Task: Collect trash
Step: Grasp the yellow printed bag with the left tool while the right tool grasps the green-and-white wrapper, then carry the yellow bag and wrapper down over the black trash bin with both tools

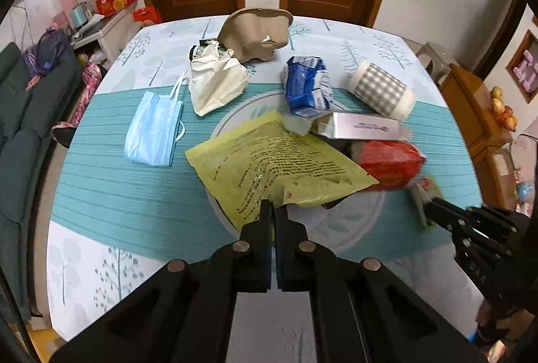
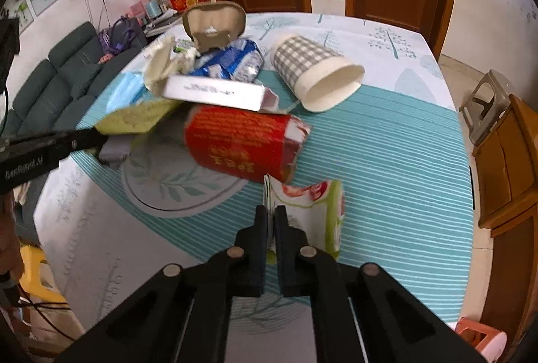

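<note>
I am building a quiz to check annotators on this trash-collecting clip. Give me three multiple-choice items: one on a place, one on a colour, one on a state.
1. Where does the blue pleated face mask lie on the table?
A. left of the yellow-green printed plastic bag
B. inside the grey-checked paper cup
C. under the red carton

2. What colour is the carton beside the yellow-green bag?
A. black
B. red
C. purple

3. What is the left gripper doing?
A. open over the mask
B. shut on the bag's edge
C. shut on the cup

Key: 1 A, the mask lies flat left of the bag; 2 B, its sides are red; 3 B, the jaws pinch the bag's near edge.
</note>
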Motion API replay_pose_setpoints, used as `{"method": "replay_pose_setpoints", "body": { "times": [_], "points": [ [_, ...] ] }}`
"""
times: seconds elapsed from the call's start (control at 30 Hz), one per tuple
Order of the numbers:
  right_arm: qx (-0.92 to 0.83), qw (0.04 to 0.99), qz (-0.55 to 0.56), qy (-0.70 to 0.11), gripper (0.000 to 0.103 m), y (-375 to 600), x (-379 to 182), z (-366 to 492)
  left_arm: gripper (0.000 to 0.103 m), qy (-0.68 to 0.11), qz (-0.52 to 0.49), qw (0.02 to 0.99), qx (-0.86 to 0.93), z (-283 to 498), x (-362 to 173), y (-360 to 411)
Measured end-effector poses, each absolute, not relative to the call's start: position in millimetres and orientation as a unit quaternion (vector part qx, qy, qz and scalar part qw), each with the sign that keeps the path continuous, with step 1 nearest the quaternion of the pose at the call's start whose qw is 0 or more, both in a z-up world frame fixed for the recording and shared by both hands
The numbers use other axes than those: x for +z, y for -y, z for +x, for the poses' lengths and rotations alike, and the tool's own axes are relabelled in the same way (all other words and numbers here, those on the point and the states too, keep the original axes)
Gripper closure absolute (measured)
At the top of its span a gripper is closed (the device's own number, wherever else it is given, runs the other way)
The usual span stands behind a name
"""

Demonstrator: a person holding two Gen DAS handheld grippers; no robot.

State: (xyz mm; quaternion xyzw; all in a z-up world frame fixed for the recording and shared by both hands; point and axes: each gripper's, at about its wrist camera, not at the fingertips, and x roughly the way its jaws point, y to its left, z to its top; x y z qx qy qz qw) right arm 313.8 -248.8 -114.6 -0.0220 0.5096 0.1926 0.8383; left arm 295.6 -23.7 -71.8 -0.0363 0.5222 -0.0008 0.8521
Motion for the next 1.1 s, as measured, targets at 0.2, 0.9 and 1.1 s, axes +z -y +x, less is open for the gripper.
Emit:
{"method": "replay_pose_setpoints", "body": {
  "times": [0.2,0.9,1.1],
  "points": [
    [0.201,0.836,0.015,-0.510,0.100,246,-97,302,0.103,-0.541,-0.052,0.839,-0.025,268,-53,21],
    [0.166,0.850,0.084,-0.492,0.101,181,-41,157,0.103,-0.533,-0.005,0.827,-0.180,145,5,-9],
    [0.131,0.863,0.107,-0.475,0.101,161,-35,96,0.103,-0.526,0.019,0.815,-0.242,101,10,-15]
  ]
}}
